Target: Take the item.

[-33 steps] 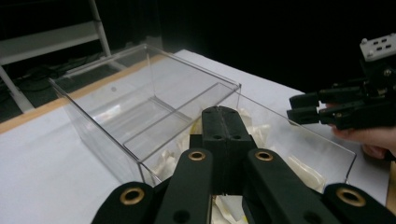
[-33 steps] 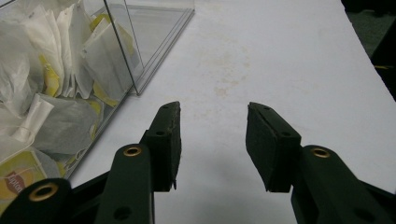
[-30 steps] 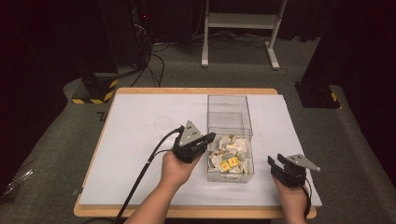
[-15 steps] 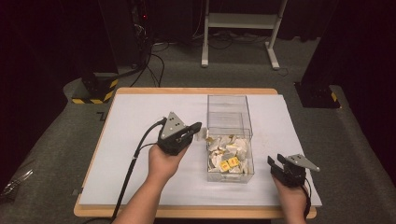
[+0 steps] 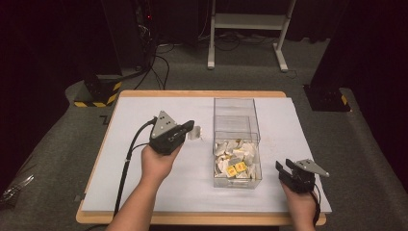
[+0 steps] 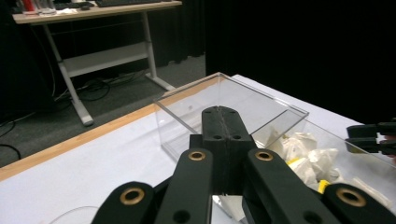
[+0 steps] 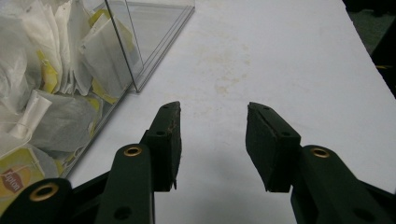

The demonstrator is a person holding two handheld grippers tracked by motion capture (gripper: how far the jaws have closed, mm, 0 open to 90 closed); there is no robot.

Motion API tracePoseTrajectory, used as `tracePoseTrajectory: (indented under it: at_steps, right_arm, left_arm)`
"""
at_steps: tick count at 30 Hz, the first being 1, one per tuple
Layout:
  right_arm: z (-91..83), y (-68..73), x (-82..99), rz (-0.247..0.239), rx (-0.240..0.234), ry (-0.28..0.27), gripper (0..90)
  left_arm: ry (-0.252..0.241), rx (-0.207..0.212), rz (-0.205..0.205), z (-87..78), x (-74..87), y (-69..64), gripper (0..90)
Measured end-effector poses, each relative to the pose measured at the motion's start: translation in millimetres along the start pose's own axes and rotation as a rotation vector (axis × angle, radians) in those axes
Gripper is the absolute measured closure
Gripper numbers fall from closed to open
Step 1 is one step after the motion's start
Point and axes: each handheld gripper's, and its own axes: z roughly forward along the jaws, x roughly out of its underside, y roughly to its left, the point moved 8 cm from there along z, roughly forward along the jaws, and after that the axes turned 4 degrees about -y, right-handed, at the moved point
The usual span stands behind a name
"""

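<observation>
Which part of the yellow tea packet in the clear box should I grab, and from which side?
Probably from straight above: the clear box is open on top and its walls block side approaches. The yellow tea packet lies flat on the heap at the near end, so pinch one edge. The open right claw sits closest.

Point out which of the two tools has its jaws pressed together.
The left tool, held over the white mat beside the clear box: its jaws meet with a white tea bag hanging from them. The right tool, right of the box, shows a bare gap between its jaws.
</observation>
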Motion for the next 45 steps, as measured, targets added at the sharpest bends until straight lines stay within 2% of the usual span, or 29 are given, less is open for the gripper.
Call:
tracePoseTrajectory:
  at_steps: [25, 36, 45]
  right_arm:
    - [-0.8, 4.4, 2.5, -0.01, 0.0, 0.012, 55.8]
    - [-0.7, 4.5, 3.4, -0.01, 0.005, 0.013, 55.9]
    - [-0.7, 5.0, 3.7, -0.014, 0.007, 0.014, 55.9]
  left_arm:
    - [-0.035, -0.095, -0.018, -14.6, -0.6, 48.8, 90.0]
    - [-0.038, -0.142, -0.02, -20.3, -0.1, 71.9, 90.0]
    - [-0.024, -0.17, -0.03, -22.9, 8.3, 87.7, 90.0]
